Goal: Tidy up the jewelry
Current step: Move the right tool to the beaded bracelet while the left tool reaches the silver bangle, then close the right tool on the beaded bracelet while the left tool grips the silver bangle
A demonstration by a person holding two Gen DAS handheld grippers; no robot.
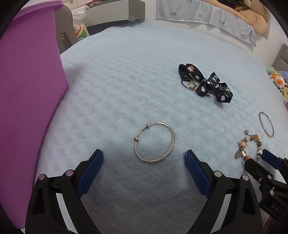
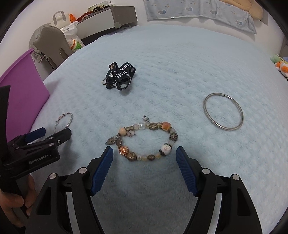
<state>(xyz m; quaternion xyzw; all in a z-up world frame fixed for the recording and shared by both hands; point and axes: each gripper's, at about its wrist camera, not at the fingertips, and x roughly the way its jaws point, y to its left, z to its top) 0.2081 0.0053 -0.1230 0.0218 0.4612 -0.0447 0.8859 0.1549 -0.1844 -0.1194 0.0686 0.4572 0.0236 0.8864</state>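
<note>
A thin silver bangle with sliding knots (image 1: 154, 142) lies on the light blue blanket (image 1: 126, 81), just ahead of my open, empty left gripper (image 1: 144, 155); it also shows in the right wrist view (image 2: 63, 121). A beaded bracelet with charms (image 2: 144, 142) lies just ahead of my open, empty right gripper (image 2: 144, 153), and shows in the left wrist view (image 1: 249, 146). A plain silver ring bangle (image 2: 223, 111) lies to the right. A black printed lanyard with a key ring (image 2: 119, 76) lies farther back.
A purple box (image 1: 30, 90) stands at the left edge of the blanket. A grey chair (image 2: 48, 43) and bags stand behind it. Plush toys (image 2: 280, 66) sit at the far right. A patterned blue cloth (image 1: 207, 14) hangs at the back.
</note>
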